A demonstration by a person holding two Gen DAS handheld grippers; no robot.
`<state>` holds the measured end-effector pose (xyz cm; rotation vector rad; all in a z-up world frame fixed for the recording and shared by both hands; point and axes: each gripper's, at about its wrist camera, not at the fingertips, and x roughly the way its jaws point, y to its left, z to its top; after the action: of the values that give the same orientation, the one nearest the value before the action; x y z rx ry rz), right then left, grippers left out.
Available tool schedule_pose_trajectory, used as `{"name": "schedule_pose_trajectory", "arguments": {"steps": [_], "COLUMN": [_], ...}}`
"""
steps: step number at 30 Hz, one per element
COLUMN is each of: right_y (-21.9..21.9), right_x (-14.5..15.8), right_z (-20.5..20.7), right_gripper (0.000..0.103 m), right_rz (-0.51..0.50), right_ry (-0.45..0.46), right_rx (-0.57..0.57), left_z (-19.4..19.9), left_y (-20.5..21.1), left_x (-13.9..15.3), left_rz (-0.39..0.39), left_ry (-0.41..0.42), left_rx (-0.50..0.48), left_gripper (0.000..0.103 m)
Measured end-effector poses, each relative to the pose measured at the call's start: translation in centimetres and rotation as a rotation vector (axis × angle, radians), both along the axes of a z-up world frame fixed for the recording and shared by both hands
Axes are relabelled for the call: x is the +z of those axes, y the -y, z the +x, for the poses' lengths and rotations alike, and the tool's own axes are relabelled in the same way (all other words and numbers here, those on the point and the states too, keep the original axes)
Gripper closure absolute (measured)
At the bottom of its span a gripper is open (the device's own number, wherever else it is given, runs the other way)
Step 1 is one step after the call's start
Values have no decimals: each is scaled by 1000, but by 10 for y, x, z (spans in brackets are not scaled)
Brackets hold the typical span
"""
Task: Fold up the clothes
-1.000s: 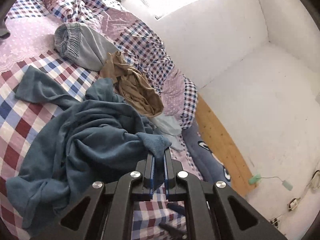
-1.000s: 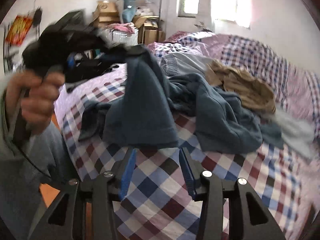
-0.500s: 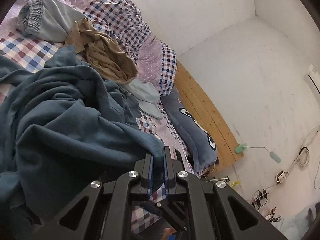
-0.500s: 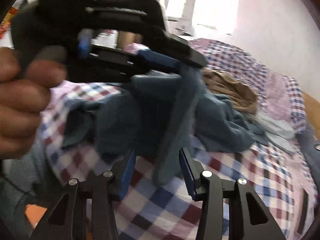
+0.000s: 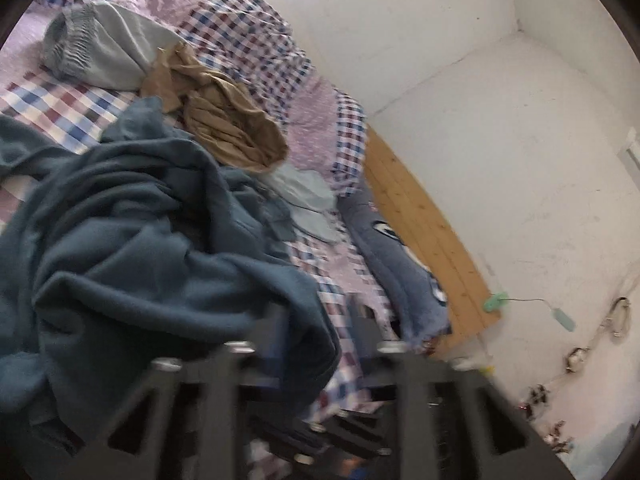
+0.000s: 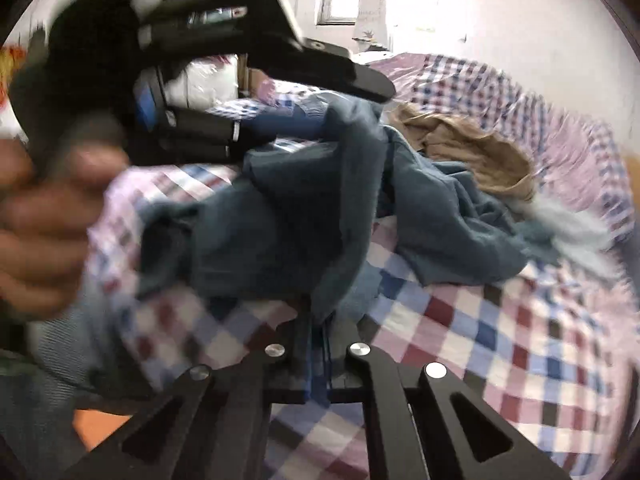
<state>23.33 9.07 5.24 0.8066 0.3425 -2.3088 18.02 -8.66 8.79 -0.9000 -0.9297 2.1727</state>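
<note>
Our right hand-held gripper (image 6: 318,354) pinches the blue garment's (image 6: 280,216) hanging edge; our left hand-held gripper (image 5: 316,320) stands spread, cloth draped between its fingers. The garment's rumpled bulk lies far-right on the bed (image 6: 500,340).

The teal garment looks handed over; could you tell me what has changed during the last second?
The right gripper, open a second ago, has shut on the teal garment. The left gripper, shut on it before, has spread open while the cloth still drapes over it. The tan garment and grey garment stayed on the bed.
</note>
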Motion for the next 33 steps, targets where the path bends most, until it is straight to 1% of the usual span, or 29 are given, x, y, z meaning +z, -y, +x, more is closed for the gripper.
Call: {"name": "schedule_pose_trajectory", "arguments": {"steps": [1, 4, 9, 10, 11, 14, 17, 20, 22, 25, 27, 29, 31, 33], "right_y": [-5, -35, -108, -123, -143, -199, -265, -312, -332, -349, -353, -357, -361, -365], "right_x": [4, 25, 61, 69, 74, 78, 68, 51, 43, 40, 34, 28, 21, 15], "right_z": [-1, -6, -14, -16, -18, -20, -21, -19, -15, -12, -13, -15, -16, -17], "right_gripper": [101, 102, 102, 102, 102, 102, 102, 102, 102, 102, 102, 102, 101, 101], "right_rz": [-33, -187, -446, -498, -534, -601, -669, -726, -738, -733, -735, -737, -739, -741], "right_ry": [25, 99, 146, 155, 157, 168, 216, 280, 293, 280, 292, 304, 316, 328], "right_rx": [15, -5, -137, -163, -206, -354, -543, -690, -764, -834, -856, -878, -900, -922], "left_z": [0, 2, 11, 13, 16, 26, 31, 30, 30, 30, 37, 41, 50, 64], "left_y": [3, 14, 45, 54, 63, 86, 97, 97, 100, 108, 109, 103, 85, 63], "left_x": [0, 2, 6, 7, 8, 9, 5, -2, -10, -23, -35, -44, -44, -38], "left_rz": [4, 15, 36, 32, 27, 2, -78, -204, -273, -336, -352, -393, -491, -578], "left_ry": [-4, -15, -39, -41, -44, -44, -16, 40, 83, 157, 212, 251, 223, 154], "left_rx": [15, 56, 163, 192, 222, 300, 347, 368, 379, 393, 364, 308, 230, 154], "left_gripper": [34, 31, 31, 29, 26, 25, 25, 25, 25, 25, 26, 27, 27, 27]}}
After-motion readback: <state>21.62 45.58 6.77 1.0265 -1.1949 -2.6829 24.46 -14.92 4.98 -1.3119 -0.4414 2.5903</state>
